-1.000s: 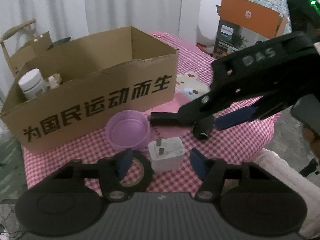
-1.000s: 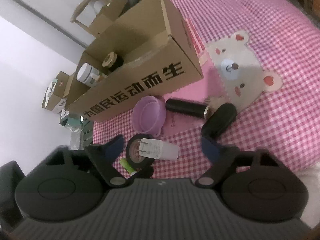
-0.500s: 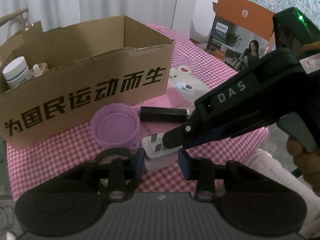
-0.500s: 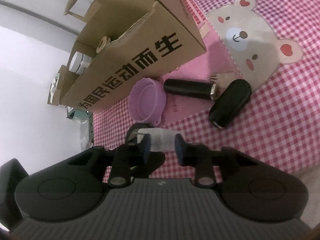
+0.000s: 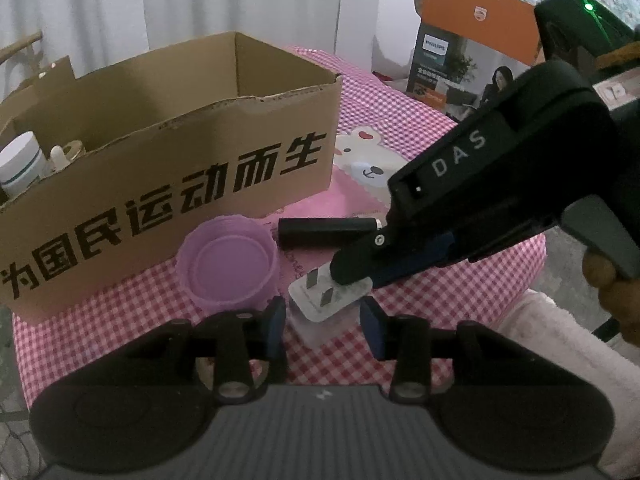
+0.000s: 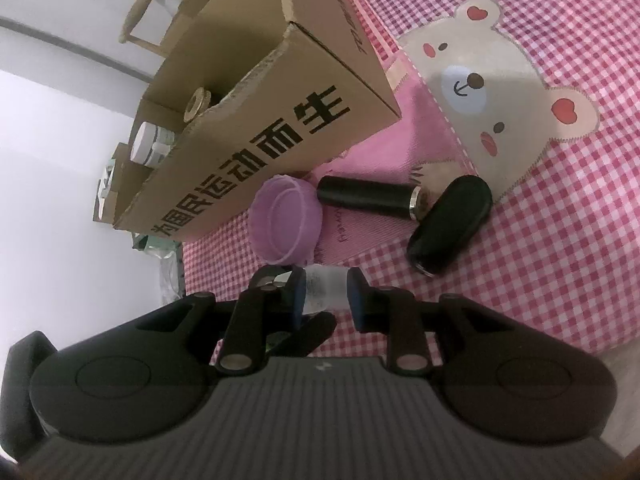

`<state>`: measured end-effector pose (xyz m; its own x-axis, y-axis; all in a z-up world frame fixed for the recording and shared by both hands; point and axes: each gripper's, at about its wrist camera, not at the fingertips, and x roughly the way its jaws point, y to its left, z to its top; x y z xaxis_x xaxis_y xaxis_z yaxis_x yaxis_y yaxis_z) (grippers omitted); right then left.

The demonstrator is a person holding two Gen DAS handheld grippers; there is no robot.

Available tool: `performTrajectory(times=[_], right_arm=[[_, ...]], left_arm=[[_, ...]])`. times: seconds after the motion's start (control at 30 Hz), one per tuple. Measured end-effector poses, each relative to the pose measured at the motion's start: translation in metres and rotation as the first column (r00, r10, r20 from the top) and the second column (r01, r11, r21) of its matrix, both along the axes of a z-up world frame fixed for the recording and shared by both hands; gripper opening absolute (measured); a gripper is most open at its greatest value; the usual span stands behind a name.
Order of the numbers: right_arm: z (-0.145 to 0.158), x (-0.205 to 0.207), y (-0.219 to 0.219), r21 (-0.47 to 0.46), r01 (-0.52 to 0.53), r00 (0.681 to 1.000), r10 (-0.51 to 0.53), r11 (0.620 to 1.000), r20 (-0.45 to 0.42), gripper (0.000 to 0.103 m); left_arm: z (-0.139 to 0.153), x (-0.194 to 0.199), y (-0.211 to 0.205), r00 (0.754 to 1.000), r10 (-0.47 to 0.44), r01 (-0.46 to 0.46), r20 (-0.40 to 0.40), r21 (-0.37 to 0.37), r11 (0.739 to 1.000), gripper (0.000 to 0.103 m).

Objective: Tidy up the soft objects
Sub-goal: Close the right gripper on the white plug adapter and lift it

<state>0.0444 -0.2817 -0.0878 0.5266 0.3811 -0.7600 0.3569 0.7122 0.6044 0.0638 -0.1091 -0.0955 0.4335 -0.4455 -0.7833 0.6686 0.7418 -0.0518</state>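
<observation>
The right gripper [image 6: 326,294] has its blue pads clamped on the white plastic plug adapter [image 6: 323,289], held over the pink checked cloth [image 6: 560,240] beside the round lilac plastic lid [image 6: 286,222]; the left gripper [image 5: 322,330] waits with fingers parted, straddling the same adapter without touching it; the brown cardboard box [image 5: 168,184] stands just behind.

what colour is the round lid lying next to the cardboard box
Light purple. The round lid shows best in the left wrist view, just in front of the cardboard box.
</observation>
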Motion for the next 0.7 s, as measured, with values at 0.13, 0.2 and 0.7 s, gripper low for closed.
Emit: performTrajectory(times=[0.13,0.2,0.7], right_arm=[[-0.001,0.002,0.000,0.006,0.003,1.000,-0.003,1.000,-0.001,0.023],[-0.001,0.003,0.000,0.008,0.001,1.000,-0.001,1.000,-0.003,0.023],[-0.004,0.007,-0.004,0.037,0.021,1.000,-0.021,0.999,-0.019,0.023]], left_arm=[[-0.002,0.002,-0.003,1.000,-0.012,0.012,0.015,0.005,1.000,0.043],[-0.003,0.003,-0.005,1.000,-0.020,0.020,0.022,0.008,1.000,0.043],[-0.007,0.003,-0.020,0.998,-0.045,0.042,0.053,0.056,0.998,0.040]])
